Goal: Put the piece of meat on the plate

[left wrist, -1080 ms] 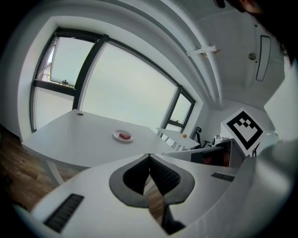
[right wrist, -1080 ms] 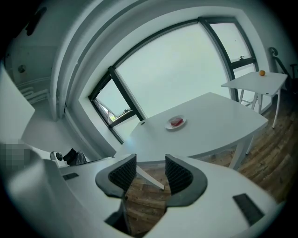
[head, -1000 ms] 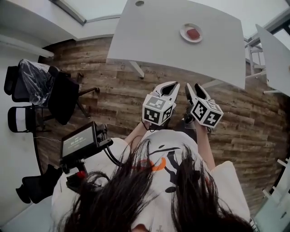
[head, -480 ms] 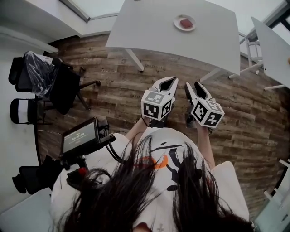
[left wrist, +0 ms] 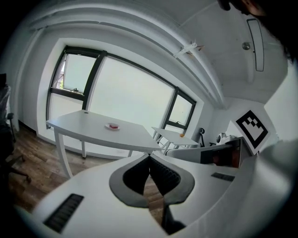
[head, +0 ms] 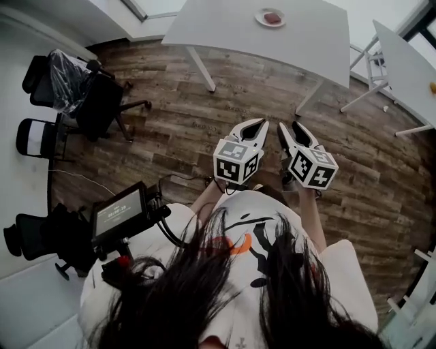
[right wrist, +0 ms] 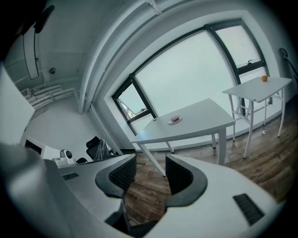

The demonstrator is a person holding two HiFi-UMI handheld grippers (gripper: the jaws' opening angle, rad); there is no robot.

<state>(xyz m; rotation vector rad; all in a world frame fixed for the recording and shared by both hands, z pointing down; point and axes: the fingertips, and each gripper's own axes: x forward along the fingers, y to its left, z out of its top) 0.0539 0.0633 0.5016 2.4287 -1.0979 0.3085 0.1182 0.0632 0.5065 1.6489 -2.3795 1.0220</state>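
A small white plate (head: 270, 18) with a red piece of meat (head: 273, 17) on it stands on the white table (head: 225, 31) at the top of the head view, far from both grippers. The same plate shows small in the left gripper view (left wrist: 112, 126) and in the right gripper view (right wrist: 175, 119). My left gripper (head: 261, 123) is held over the wood floor, its jaws meeting at the tips (left wrist: 149, 155) with nothing between. Beside it, my right gripper (head: 289, 127) has a gap between its pads (right wrist: 150, 160), floor showing through, and holds nothing.
A second white table (head: 409, 61) stands to the right with a small orange thing (right wrist: 264, 78) on it. Office chairs (head: 88, 102) are at the left by the wall. A small monitor on a rig (head: 119, 211) sits at the person's left side.
The table with the plate has slid toward the top of the head view and grown smaller, with more floor between it and the grippers. Both grippers keep their place before the person.
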